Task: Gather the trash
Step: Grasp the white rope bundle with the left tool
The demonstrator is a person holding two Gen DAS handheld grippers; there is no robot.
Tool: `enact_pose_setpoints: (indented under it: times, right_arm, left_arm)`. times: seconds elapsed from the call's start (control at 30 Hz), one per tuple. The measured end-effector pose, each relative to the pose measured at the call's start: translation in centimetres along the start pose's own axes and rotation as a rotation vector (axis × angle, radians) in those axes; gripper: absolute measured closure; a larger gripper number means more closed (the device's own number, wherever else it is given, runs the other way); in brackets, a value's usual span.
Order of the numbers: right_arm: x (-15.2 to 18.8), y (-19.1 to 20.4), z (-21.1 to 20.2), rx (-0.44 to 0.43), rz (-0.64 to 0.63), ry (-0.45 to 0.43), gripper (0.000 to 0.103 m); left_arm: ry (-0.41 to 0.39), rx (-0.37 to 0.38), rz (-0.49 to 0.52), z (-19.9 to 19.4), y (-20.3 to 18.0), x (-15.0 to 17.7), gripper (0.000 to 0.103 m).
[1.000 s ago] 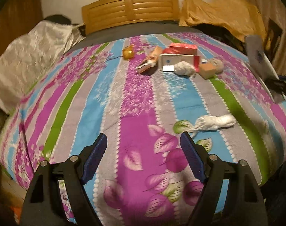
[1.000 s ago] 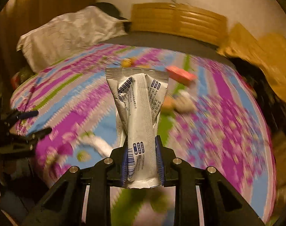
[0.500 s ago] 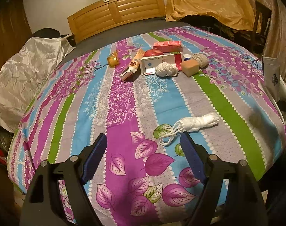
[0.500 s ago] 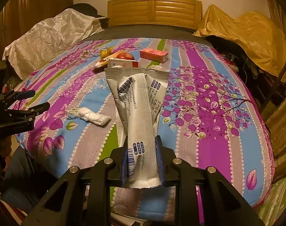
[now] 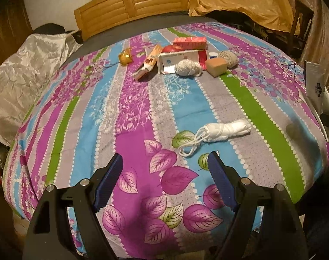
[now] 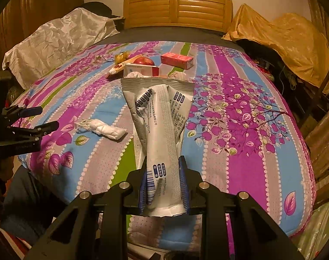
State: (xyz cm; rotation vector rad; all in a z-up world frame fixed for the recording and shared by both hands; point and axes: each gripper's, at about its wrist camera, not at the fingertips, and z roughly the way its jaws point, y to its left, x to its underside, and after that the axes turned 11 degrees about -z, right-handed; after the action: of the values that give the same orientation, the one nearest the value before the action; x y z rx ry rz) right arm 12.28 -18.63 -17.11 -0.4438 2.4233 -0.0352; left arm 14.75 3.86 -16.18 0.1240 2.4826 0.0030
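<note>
My right gripper (image 6: 163,169) is shut on a grey and white foil wrapper (image 6: 158,117), held upright above the near edge of the bed; the wrapper also shows at the right edge of the left wrist view (image 5: 316,84). My left gripper (image 5: 165,162) is open and empty above the near edge of the striped bedspread (image 5: 125,108); it shows at the left of the right wrist view (image 6: 36,119). A rolled white cloth with a cord (image 5: 225,130) lies just beyond its right finger, also in the right wrist view (image 6: 103,129).
At the far middle of the bed lie a red box (image 5: 189,42), a white and red box (image 5: 181,61), an apple (image 6: 146,61), a long snack pack (image 5: 150,61), a gold wrapper (image 5: 124,57), two yarn balls (image 5: 187,68), a tan block (image 5: 216,66). A wooden headboard (image 5: 132,6) stands behind.
Both views have steadied after a swing; the right gripper turned to face the bed squarely with the wrapper still in it. The left gripper pulled back a little and stays open.
</note>
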Motion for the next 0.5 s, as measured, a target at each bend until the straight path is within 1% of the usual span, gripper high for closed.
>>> enact_pose_setpoints:
  times: [0.07,0.17,0.2,0.23,0.27,0.3,0.4,0.5]
  right_arm:
    - [0.0,0.0,0.0,0.002,0.000,-0.001,0.076]
    - [0.0,0.0,-0.1,0.010,-0.009,-0.003,0.076]
    - [0.0,0.1,-0.2,0.019,-0.014,-0.005,0.076]
    - [0.0,0.0,-0.3,0.023,-0.015,-0.006,0.076]
    - [0.1,0.0,-0.4,0.025,-0.013,-0.006,0.076]
    - [0.2,-0.2,-0.5,0.030,-0.007,-0.004,0.076]
    - [0.7,-0.7,-0.9,0.038,0.012,0.004,0.076]
    - [1.3,-1.3,-1.0,0.050,0.031,0.022,0.076]
  left_arm:
    - [0.022,0.023,-0.003,0.4,0.1,0.2,0.024]
    - [0.063,0.120,0.036,2.1,0.0,0.6,0.024]
    - [0.073,0.151,0.063,2.6,-0.3,0.6,0.025]
    - [0.079,0.181,0.098,3.1,-0.6,0.6,0.029]
    - [0.079,0.201,0.134,3.5,-0.9,0.3,0.029]
    - [0.076,0.224,0.185,4.1,-1.4,-0.2,0.030]
    - [0.052,0.274,0.284,5.2,-2.5,-1.8,0.030]
    - [0.052,0.343,0.384,6.4,-4.2,-3.2,0.030]
